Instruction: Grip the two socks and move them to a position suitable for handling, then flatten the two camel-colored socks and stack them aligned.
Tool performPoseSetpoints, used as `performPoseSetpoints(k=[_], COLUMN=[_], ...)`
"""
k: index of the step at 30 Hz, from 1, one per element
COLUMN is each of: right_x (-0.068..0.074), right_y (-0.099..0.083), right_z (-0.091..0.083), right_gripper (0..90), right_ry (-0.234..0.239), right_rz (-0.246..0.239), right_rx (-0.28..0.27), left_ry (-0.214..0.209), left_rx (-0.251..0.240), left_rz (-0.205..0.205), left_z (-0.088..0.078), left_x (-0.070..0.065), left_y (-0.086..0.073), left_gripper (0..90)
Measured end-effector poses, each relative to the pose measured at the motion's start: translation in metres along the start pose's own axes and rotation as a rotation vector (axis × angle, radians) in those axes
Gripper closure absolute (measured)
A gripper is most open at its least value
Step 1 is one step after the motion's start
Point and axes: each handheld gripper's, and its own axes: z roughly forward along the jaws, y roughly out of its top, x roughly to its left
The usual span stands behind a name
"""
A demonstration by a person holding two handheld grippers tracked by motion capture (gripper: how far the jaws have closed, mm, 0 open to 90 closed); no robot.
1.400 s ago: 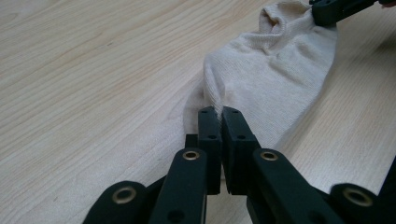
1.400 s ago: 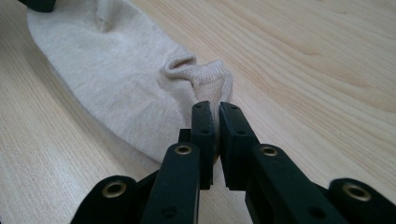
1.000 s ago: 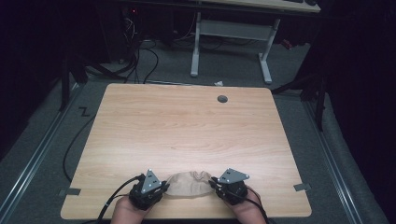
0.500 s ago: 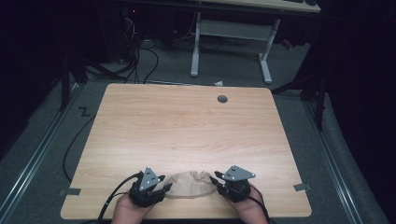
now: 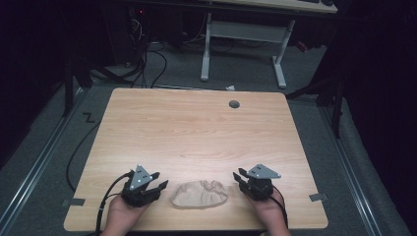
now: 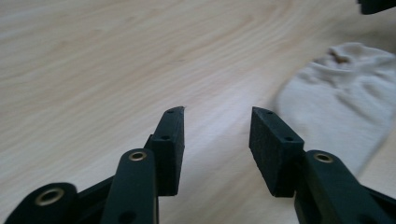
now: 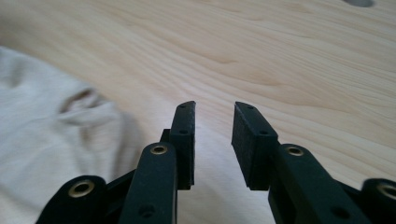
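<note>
Worktop (image 5: 196, 132) of pale wood grain lies bare across its whole far half, the round grommet hole (image 5: 234, 104) near the far edge the one mark on it. Close to the near edge, about midway between the side edges, a beige sock (image 5: 199, 194) lies flat and crumpled, its puckered opening turned toward the person's right.

The left gripper (image 5: 160, 186) sits just beside the sock's left end, apart from it, its fingers (image 6: 170, 135) spread with bare wood between them; they have just been opening, and nothing lies in the gap. In the left gripper view the sock (image 6: 343, 100) lies off to the right of the fingers, clear of the pads.

The right gripper (image 5: 239, 177) stands just beside the sock's right end, a narrow strip of wood between them. Its fingers (image 7: 250, 135) are also spread and empty, having just been opening over the last second. In the right gripper view the sock (image 7: 51, 135) spreads at the left, reaching near the left-hand finger without lying between the two.

Both hands rest at the near edge, with little wood behind them. Open surface runs forward from each gripper to the far edge, and sideways to the left and right edges. Beyond the far edge stand the white legs of another desk (image 5: 243, 34) and loose cables on the grey floor (image 5: 162, 61).
</note>
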Motion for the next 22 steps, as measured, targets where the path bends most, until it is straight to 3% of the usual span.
performPoseSetpoints(k=[2,5,6,7,8,11,15,17,22], right_x=[-0.005,-0.025,-0.03,-0.03,-0.04,-0.054,-0.064,-0.067,-0.062], right_y=[-0.001,-0.008,-0.01,-0.01,-0.014,-0.02,-0.025,-0.028,-0.024], right_z=[0.001,0.002,0.001,0.001,0.0,-0.003,-0.005,-0.006,-0.004], right_gripper=[69.6,68.2,67.7,67.7,65.6,60.2,59.2,58.9,58.8], right_ry=[-0.015,-0.072,-0.088,-0.088,-0.128,-0.159,-0.175,-0.176,-0.165], right_rz=[0.016,0.057,0.068,0.068,0.08,0.108,0.14,0.16,0.151], right_rx=[0.001,0.008,0.008,0.008,0.013,0.018,0.02,0.027,0.029], left_ry=[0.037,0.087,0.12,0.12,0.147,0.175,0.167,0.161,0.147], left_rx=[-0.01,-0.017,-0.014,-0.014,0.009,0.028,0.012,0.023,0.037], left_rz=[-0.027,-0.077,-0.111,-0.111,-0.132,-0.159,-0.19,-0.173,-0.148], left_z=[-0.004,-0.007,-0.008,-0.008,-0.009,-0.009,-0.009,-0.006,-0.005], left_x=[0.016,0.039,0.054,0.054,0.067,0.08,0.084,0.08,0.075], left_y=[-0.001,-0.005,-0.009,-0.009,-0.013,-0.017,-0.017,-0.018,-0.018], left_gripper=[54.4,52.7,52.5,52.4,52.1,51.4,50.7,50.5,50.4])
